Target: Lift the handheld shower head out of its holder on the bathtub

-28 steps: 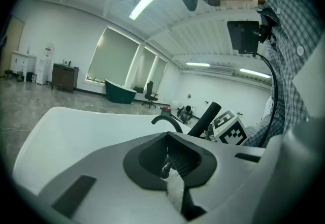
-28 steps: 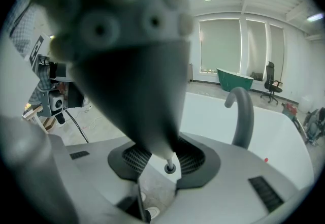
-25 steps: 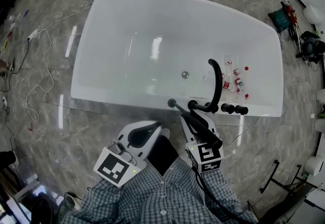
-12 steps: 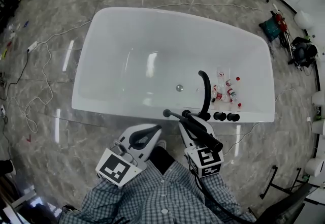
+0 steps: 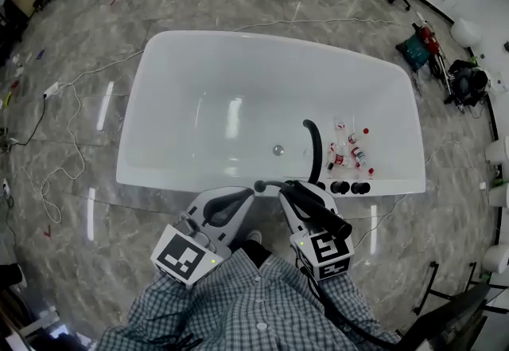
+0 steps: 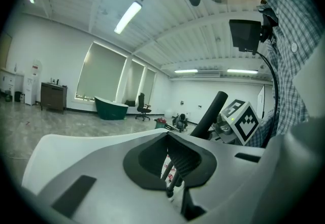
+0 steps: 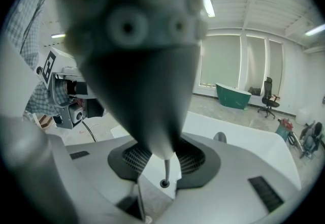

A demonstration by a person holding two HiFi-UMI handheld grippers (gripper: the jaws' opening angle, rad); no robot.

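**Shower head in your right hand-held gripper, at the tub's near rim**

Your right hand-held gripper [image 5: 301, 192] is clamped on the shower head [image 5: 316, 210], a matte black wand lying slantwise across the jaws. Seen from that gripper, it is a broad dark cone [image 7: 137, 65] with round nozzles at the wide end, narrowing to a thin stem between the ribbed black pads. It sits over the tub's near rim, just beside the curved black spout [image 5: 316, 146] and two black knobs [image 5: 350, 187].

Your left hand-held gripper [image 5: 238, 200] is alongside, its jaws narrowly apart and holding nothing.

The tub [image 5: 199, 63] is glossy white, with rounded corners and smooth walls. A few small red-and-white bottles [image 5: 352, 154] lie inside near the spout.

The floor [image 5: 79, 103] is polished grey marble-look tile with a white cable [image 5: 48, 166] trailing over it. Across the bright room stand a green tub [image 7: 233, 95] and an office chair [image 7: 267, 97].
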